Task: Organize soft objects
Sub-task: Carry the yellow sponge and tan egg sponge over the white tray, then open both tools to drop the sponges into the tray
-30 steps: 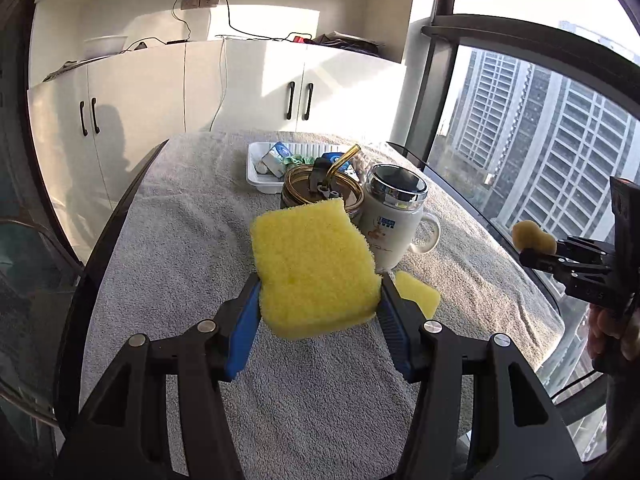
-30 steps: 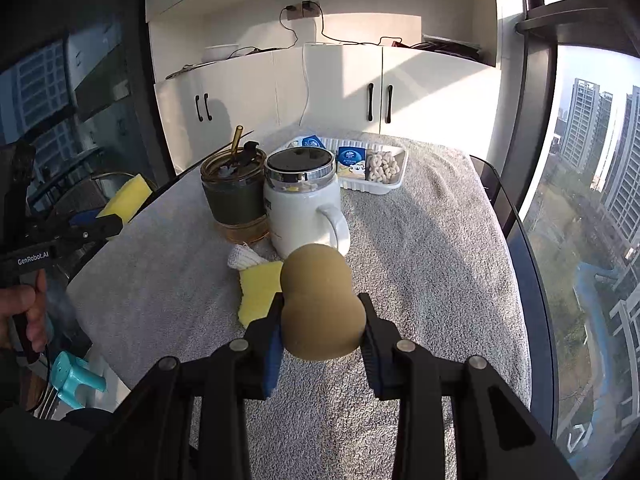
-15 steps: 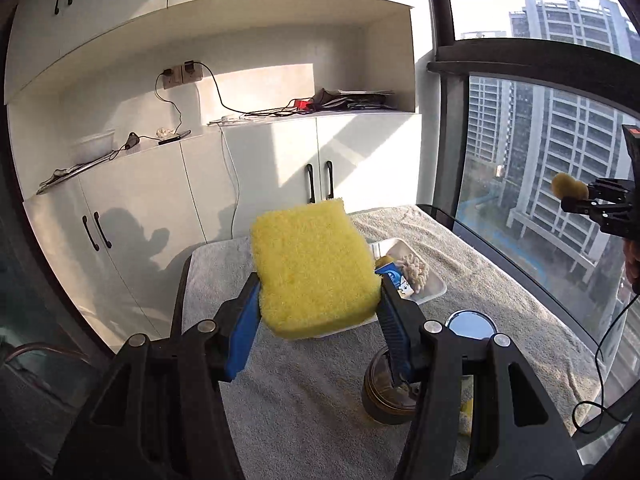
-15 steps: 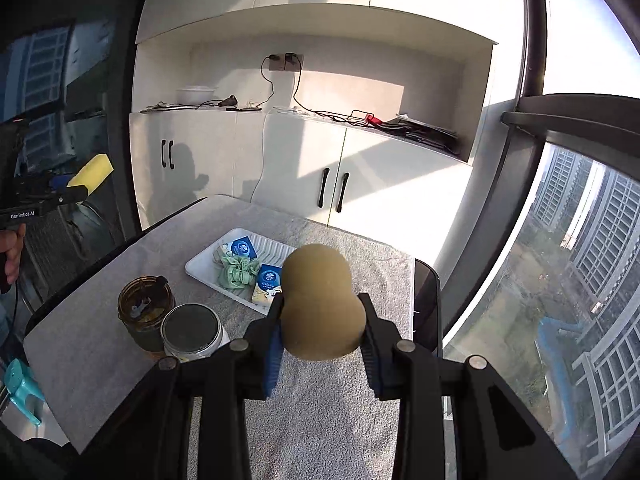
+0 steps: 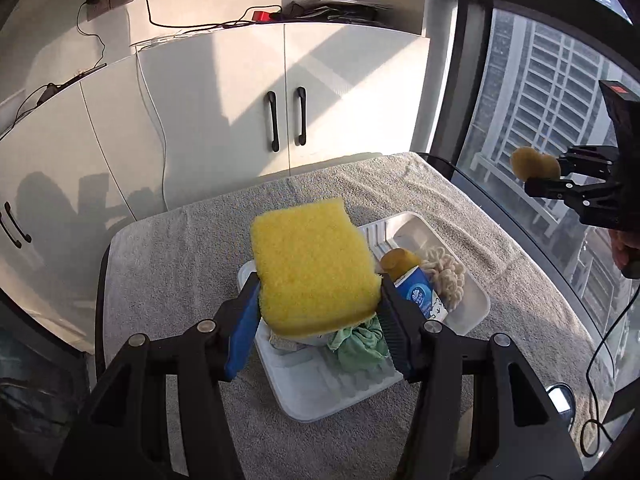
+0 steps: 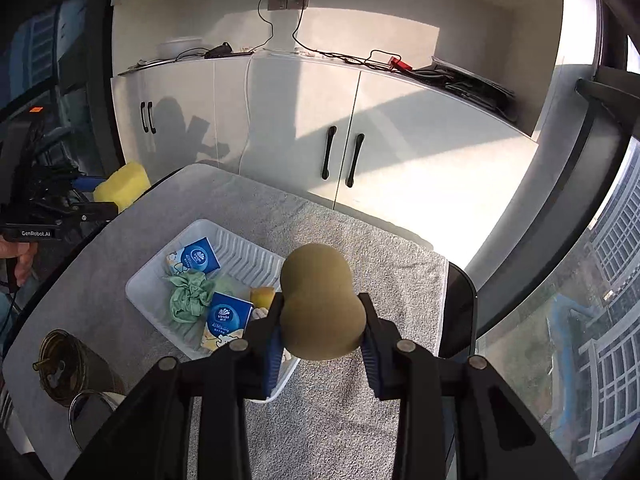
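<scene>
Left claw (image 5: pixel 318 312): I have it clamped on the yellow sponge (image 5: pixel 312 268), pads pressed into both sides, held up in the air over the near end of the white tray (image 5: pixel 476 304).
Right claw (image 6: pixel 320 330): closed on the tan gourd-shaped sponge (image 6: pixel 320 304), held above the tray's right edge.
Tray: sits on the bench under a grey towel (image 5: pixel 168 264); I can see a crumpled green cloth (image 6: pixel 188 294), two blue tissue packs (image 6: pixel 196 258), a small yellow-brown piece (image 6: pixel 262 296) and a cream knitted bundle (image 5: pixel 446 274) inside.
Bench, near left corner in the right view: a dark tumbler (image 6: pixel 68 360) and a metal-rimmed mug (image 6: pixel 90 408), apart from the tray.
Background: white cabinets (image 6: pixel 340 132).
</scene>
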The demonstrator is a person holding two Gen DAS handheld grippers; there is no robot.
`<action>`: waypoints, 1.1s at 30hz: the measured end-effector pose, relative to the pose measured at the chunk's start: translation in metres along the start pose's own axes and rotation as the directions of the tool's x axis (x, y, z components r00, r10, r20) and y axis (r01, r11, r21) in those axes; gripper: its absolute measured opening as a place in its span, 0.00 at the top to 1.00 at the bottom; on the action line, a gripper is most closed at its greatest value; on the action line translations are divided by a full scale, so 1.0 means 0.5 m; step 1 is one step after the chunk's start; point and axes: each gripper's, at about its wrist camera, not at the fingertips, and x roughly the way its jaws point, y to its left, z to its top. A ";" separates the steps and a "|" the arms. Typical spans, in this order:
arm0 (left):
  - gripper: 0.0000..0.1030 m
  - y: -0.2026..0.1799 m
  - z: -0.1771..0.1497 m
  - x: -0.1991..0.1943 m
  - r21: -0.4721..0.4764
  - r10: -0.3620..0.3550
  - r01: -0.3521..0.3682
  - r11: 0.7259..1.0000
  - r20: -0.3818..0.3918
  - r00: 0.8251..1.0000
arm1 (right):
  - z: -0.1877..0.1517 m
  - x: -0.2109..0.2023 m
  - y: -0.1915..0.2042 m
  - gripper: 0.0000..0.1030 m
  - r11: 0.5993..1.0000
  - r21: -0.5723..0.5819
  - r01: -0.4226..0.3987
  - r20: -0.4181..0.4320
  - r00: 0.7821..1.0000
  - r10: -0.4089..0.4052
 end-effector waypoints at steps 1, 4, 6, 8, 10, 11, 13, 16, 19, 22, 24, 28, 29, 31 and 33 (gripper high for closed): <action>0.49 -0.003 0.003 0.027 0.002 -0.008 0.008 1.000 -0.017 1.000 | 0.001 0.032 0.003 0.65 1.000 -0.009 -0.009 -0.021 1.000 0.009; 0.49 -0.012 0.007 0.094 0.009 -0.021 0.021 1.000 -0.058 0.998 | -0.002 0.118 0.014 0.65 0.999 -0.024 -0.034 -0.077 0.997 0.032; 0.49 -0.018 0.007 0.126 0.018 -0.031 0.032 0.999 -0.075 0.997 | -0.004 0.163 0.026 0.65 0.998 -0.042 -0.043 -0.108 0.993 0.038; 0.49 -0.022 0.002 0.158 0.022 -0.037 0.040 0.999 -0.106 0.994 | -0.006 0.200 0.041 0.65 0.997 -0.051 -0.061 -0.138 0.989 0.053; 0.49 -0.023 -0.003 0.186 0.017 -0.038 0.041 0.999 -0.130 0.991 | -0.008 0.235 0.054 0.65 0.996 -0.052 -0.075 -0.167 0.984 0.065; 0.49 -0.023 -0.004 0.201 0.014 -0.041 0.043 0.999 -0.143 0.989 | -0.008 0.248 0.059 0.65 0.996 -0.053 -0.078 -0.175 0.982 0.068; 0.49 -0.024 -0.008 0.219 0.010 -0.044 0.046 0.999 -0.160 0.986 | -0.007 0.277 0.067 0.65 0.995 -0.050 -0.088 -0.195 0.978 0.077; 0.48 -0.032 -0.011 0.244 0.017 -0.046 0.050 0.999 -0.181 0.982 | -0.008 0.309 0.075 0.64 0.994 -0.038 -0.099 -0.218 0.972 0.089; 0.47 -0.040 -0.015 0.264 0.030 -0.025 0.032 0.999 -0.204 0.979 | -0.011 0.333 0.074 0.64 0.995 -0.022 -0.101 -0.236 0.967 0.093; 0.45 -0.044 -0.020 0.279 0.034 -0.012 0.020 0.999 -0.220 0.975 | -0.005 0.337 0.066 0.62 0.995 0.012 -0.103 -0.232 0.967 0.103; 0.45 -0.047 -0.019 0.287 0.030 -0.017 0.024 0.999 -0.230 0.973 | -0.005 0.342 0.066 0.62 0.994 0.019 -0.111 -0.241 0.964 0.113; 0.35 -0.055 -0.019 0.287 0.023 -0.034 0.040 0.999 -0.230 0.973 | -0.004 0.340 0.068 0.55 0.992 0.036 -0.119 -0.246 0.961 0.124; 0.32 -0.055 -0.021 0.284 0.014 -0.044 0.048 0.999 -0.226 0.973 | -0.004 0.339 0.068 0.54 0.993 0.035 -0.116 -0.246 0.962 0.121; 0.21 -0.054 -0.024 0.280 0.000 -0.066 0.068 0.998 -0.219 0.973 | -0.007 0.335 0.069 0.47 0.993 0.037 -0.112 -0.248 0.962 0.118; 0.08 -0.053 -0.024 0.273 -0.010 -0.077 0.077 0.997 -0.206 0.976 | -0.010 0.334 0.070 0.37 0.992 0.045 -0.116 -0.256 0.959 0.124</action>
